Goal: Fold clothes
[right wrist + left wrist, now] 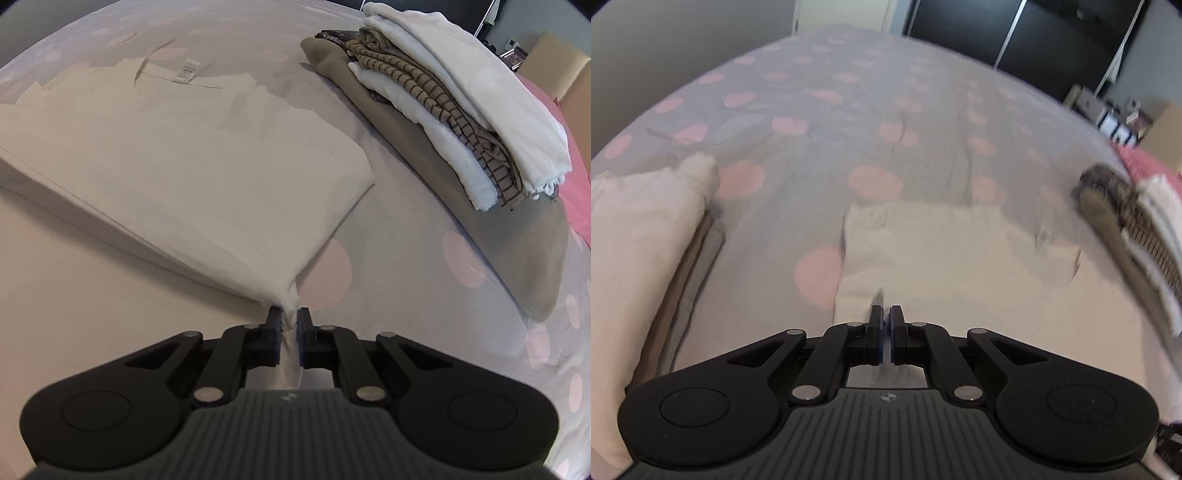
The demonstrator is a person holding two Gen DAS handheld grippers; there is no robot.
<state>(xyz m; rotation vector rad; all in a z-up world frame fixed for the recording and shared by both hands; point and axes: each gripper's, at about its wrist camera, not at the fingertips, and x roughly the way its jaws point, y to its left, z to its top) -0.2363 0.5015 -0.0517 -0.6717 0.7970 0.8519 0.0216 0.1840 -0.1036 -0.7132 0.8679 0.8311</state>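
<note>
- The cream T-shirt (192, 155) lies spread on the bed (406, 258), neck label (187, 69) at the far end, its sides seemingly already turned in to make a long panel; a folded stack of clothes (443, 110) sits just to its right.
- The right tongs (289, 321) pinch the shirt's near right corner, the cloth bunched between the pads and drawn up in a taut cone off the bed.
- The left tongs (886, 321) are pressed nearly together over the shirt's near edge (923, 266); the view is blurred, so I cannot tell whether they really hold cloth.
- Judging by this, the step in hand is carrying the hem end toward the collar for a crosswise fold.
- To do it well, both corners need to rise level and travel at one pace, or the fold line slants.
- Keep the cloth only lightly taut: the right corner already pulls a ridge across the panel, and more pull could drag the tucked sides open.
- Confirm the left grip before lifting further; a lost corner would let that side sag and crease.
- Lay the hem square on the shoulder line, clear of the stack, then let go.
- Another pale garment (639, 240) lies at the left of the bed, apart from the shirt.
</note>
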